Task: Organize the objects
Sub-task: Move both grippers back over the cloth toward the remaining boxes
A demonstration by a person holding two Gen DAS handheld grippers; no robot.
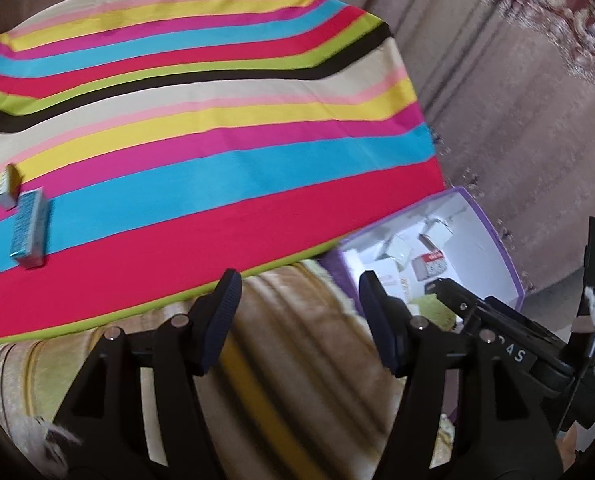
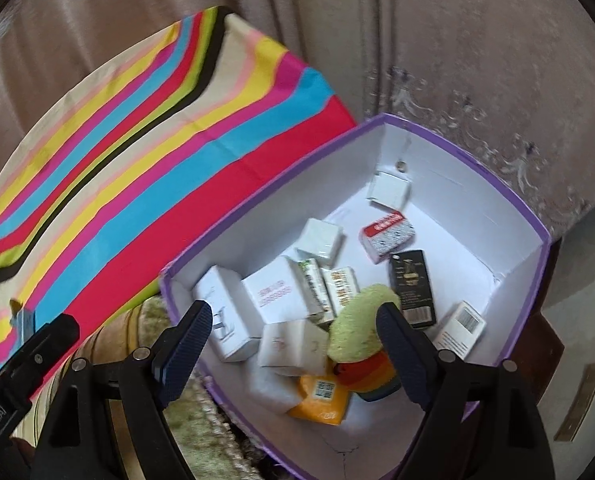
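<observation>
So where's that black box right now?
Right wrist view: the black box lies inside the purple bin, right side, between the red-and-white box and a white barcoded box.

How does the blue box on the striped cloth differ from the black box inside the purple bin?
The blue box lies on the striped cloth, not yet put away; the black box already lies in the purple bin. The blue box has one small neighbour; the black box lies among many. Both are slim cartons.

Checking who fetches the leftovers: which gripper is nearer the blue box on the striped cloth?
Left. The left gripper hangs open past the cloth's near edge, the blue box ahead to its left. The right gripper is open over the purple bin, farther off.
</observation>
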